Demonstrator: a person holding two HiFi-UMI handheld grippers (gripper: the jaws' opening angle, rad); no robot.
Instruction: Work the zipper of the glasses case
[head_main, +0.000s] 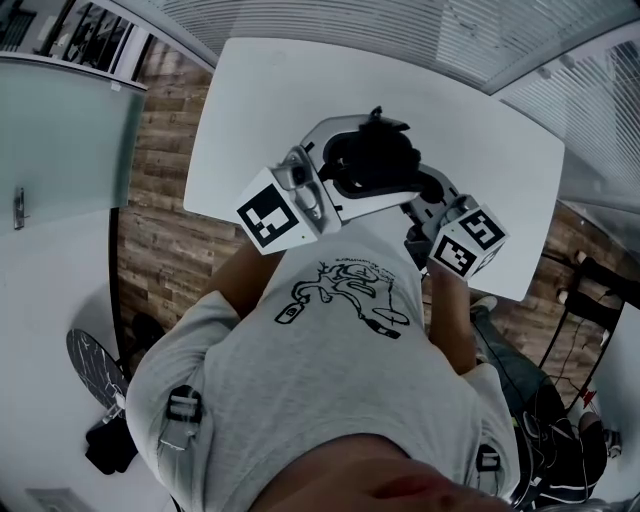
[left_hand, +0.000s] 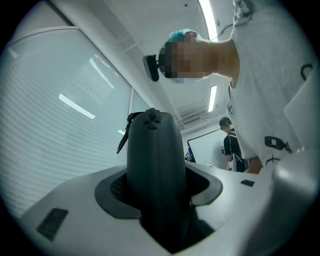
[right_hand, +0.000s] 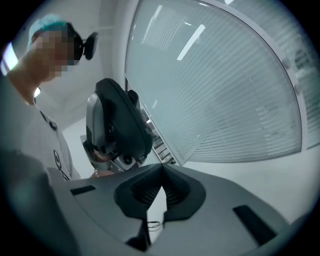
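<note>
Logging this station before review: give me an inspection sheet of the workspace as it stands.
Surface: white table.
Job's things: dark glasses case, zipper state unclear.
Clutter: nothing seen.
Grippers: left hand-held gripper shut on the case; right hand-held gripper shut, not on the case.
Cables: nothing seen on the table.
Surroundings: wood floor, blinds, another person standing in the background.
</note>
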